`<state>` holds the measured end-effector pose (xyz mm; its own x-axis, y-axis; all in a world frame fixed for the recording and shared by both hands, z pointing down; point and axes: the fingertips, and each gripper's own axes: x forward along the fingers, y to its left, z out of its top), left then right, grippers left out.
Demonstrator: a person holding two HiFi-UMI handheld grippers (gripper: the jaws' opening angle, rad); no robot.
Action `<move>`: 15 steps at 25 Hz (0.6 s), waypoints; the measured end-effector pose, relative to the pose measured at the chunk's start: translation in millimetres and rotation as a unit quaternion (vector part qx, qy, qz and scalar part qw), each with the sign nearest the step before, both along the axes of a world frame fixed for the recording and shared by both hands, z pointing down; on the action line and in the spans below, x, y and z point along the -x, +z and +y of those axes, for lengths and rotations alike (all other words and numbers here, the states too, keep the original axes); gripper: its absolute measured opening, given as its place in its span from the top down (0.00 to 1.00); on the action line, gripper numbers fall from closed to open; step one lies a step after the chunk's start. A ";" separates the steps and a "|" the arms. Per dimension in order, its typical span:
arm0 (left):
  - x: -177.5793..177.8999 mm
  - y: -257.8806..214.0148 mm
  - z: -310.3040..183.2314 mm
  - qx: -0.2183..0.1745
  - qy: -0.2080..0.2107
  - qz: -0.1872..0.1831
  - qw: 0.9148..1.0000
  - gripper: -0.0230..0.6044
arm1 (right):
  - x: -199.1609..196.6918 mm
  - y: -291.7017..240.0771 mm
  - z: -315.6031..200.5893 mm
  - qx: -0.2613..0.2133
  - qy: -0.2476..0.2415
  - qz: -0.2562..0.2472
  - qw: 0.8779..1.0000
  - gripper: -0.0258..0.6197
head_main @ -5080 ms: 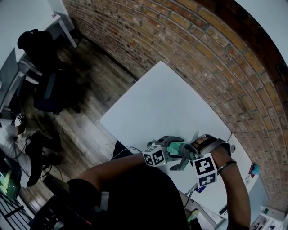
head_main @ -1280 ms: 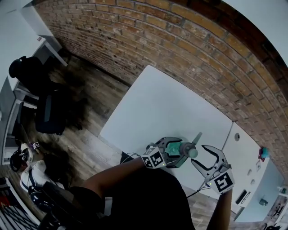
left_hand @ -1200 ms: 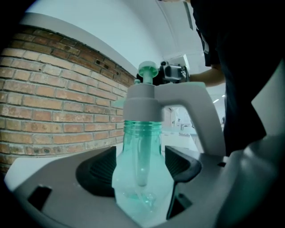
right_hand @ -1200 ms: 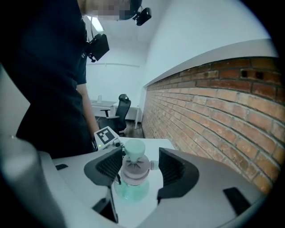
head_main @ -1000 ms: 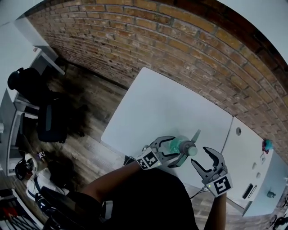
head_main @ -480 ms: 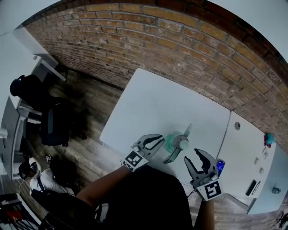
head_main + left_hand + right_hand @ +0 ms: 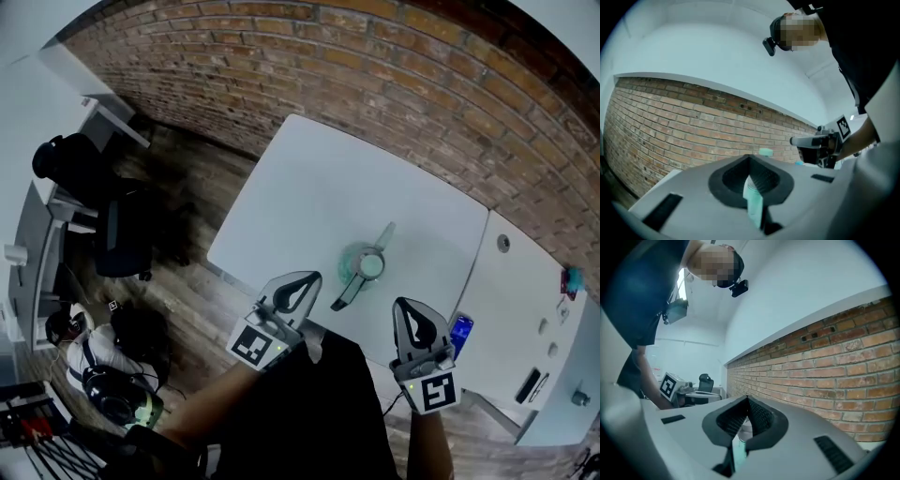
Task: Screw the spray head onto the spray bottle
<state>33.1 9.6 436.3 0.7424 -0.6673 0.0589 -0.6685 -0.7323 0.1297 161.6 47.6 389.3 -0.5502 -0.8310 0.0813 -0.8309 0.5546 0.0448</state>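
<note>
Both grippers have drawn back toward the near side since a second ago, when the left gripper (image 7: 312, 277) had the spray bottle (image 7: 352, 260) between wide jaws and the right gripper (image 7: 404, 303) hung spread just right of it. Their jaws have just been closing. In each gripper view I now see them clenched tip to tip on nothing, with the teal bottle showing only past them. Both grippers sit level, side by side over the near edge of the white bench (image 7: 309, 187), aimed at the brick wall (image 7: 375, 56). The left forearm (image 7: 208, 405) slants in from the near left. The bottle stands upright and free on the bench, just beyond and between the two tips, with the spray head (image 7: 371, 266) on top and its nozzle pointing far.
</note>
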 end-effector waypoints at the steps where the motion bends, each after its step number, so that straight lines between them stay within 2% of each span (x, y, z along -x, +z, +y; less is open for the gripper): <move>1: 0.9 -3.1 9.7 0.000 -0.002 0.004 1.000 0.96 | 2.1 0.0 2.5 0.002 0.006 0.002 1.000 0.95; 5: 10.3 -8.9 41.3 0.006 0.005 0.007 1.000 0.96 | 15.4 -10.6 17.6 -0.004 0.031 0.003 0.999 0.95; 9: 20.5 -19.5 62.0 -0.009 0.029 0.019 0.999 0.96 | 29.4 -24.7 39.7 -0.013 0.070 -0.009 0.997 0.95; 15: 58.0 -30.8 108.2 -0.019 0.046 0.038 0.998 0.96 | 62.9 -38.5 89.6 -0.016 0.136 -0.016 0.990 0.95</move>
